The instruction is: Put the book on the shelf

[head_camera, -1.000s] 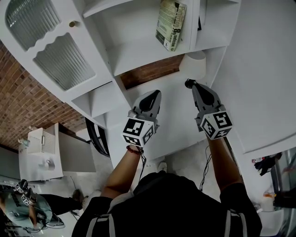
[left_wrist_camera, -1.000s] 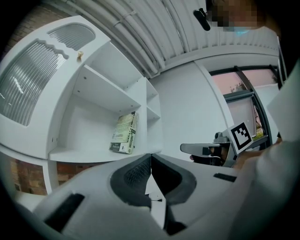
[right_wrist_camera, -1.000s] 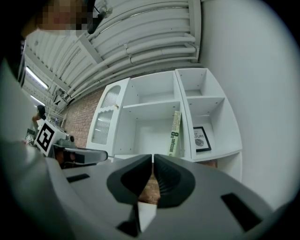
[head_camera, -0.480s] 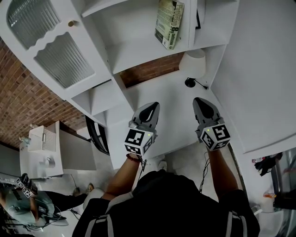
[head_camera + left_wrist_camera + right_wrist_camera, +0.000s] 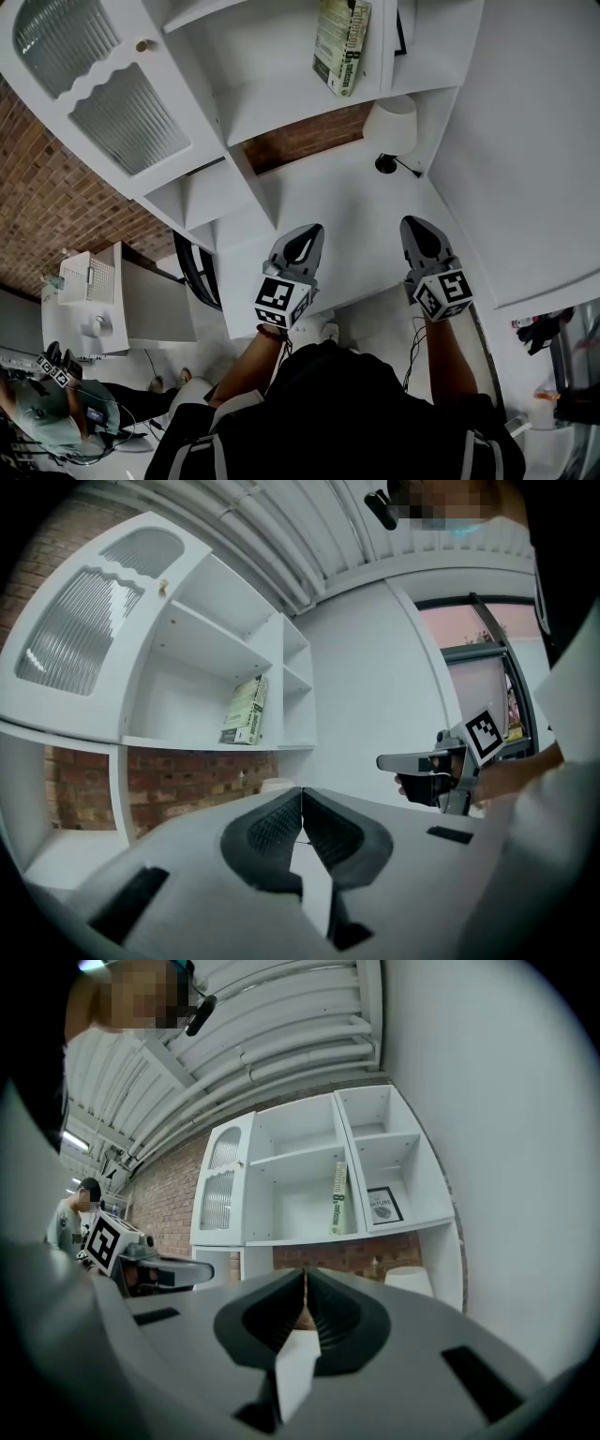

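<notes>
A green-and-cream book (image 5: 339,42) stands upright on the white shelf (image 5: 281,103), against the divider at the compartment's right end. It also shows in the left gripper view as the book (image 5: 246,711) and in the right gripper view as the book (image 5: 338,1198). My left gripper (image 5: 298,242) hovers over the white desk, well below the book, shut and empty. My right gripper (image 5: 419,230) is beside it, also shut with nothing between its pads. In their own views, the left gripper (image 5: 302,803) and right gripper (image 5: 305,1279) both show jaws pressed together.
A white lamp (image 5: 392,127) stands on the desk (image 5: 328,202) under the shelf, in front of brick wall. A framed picture (image 5: 382,1206) sits in the compartment right of the book. A ribbed-glass cabinet door (image 5: 103,89) hangs open at left. A person (image 5: 56,412) is at lower left.
Both grippers have drawn back from the shelf toward my body and sunk lower. The lamp's base, earlier by the right gripper's tip, now lies well beyond it. The book has not moved.
</notes>
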The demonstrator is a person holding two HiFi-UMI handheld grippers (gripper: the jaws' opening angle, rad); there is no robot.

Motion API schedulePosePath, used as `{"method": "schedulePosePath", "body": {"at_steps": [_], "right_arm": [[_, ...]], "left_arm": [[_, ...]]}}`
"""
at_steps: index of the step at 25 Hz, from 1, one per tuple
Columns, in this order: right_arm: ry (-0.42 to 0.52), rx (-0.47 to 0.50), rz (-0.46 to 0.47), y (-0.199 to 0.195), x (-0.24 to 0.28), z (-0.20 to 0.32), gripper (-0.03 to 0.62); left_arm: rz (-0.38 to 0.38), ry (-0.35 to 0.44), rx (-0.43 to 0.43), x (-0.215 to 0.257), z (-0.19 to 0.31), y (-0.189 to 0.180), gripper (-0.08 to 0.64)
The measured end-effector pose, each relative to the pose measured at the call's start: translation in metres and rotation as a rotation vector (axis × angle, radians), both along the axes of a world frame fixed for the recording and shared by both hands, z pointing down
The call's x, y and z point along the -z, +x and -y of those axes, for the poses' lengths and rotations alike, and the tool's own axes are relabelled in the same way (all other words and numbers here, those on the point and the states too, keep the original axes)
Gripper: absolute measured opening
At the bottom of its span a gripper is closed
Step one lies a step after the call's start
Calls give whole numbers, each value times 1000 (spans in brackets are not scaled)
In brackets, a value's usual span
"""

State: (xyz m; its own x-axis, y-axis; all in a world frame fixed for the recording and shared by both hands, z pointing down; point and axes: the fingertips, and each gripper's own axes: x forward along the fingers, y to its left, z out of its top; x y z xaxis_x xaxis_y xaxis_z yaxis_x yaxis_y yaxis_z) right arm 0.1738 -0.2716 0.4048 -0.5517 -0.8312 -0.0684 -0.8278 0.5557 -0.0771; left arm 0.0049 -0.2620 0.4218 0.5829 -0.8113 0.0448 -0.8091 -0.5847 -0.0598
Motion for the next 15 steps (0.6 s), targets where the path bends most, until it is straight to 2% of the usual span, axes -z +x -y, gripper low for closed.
{"method": "schedulePosePath", "body": {"at_steps": [8, 15], "right_arm": [[-56, -30, 1, 14, -32, -24, 37], [-110, -51, 16, 20, -50, -39, 37]], "left_arm": [[-6, -63, 7, -27, -12, -4, 18], [-20, -71, 27, -37, -15, -16, 18]]}}
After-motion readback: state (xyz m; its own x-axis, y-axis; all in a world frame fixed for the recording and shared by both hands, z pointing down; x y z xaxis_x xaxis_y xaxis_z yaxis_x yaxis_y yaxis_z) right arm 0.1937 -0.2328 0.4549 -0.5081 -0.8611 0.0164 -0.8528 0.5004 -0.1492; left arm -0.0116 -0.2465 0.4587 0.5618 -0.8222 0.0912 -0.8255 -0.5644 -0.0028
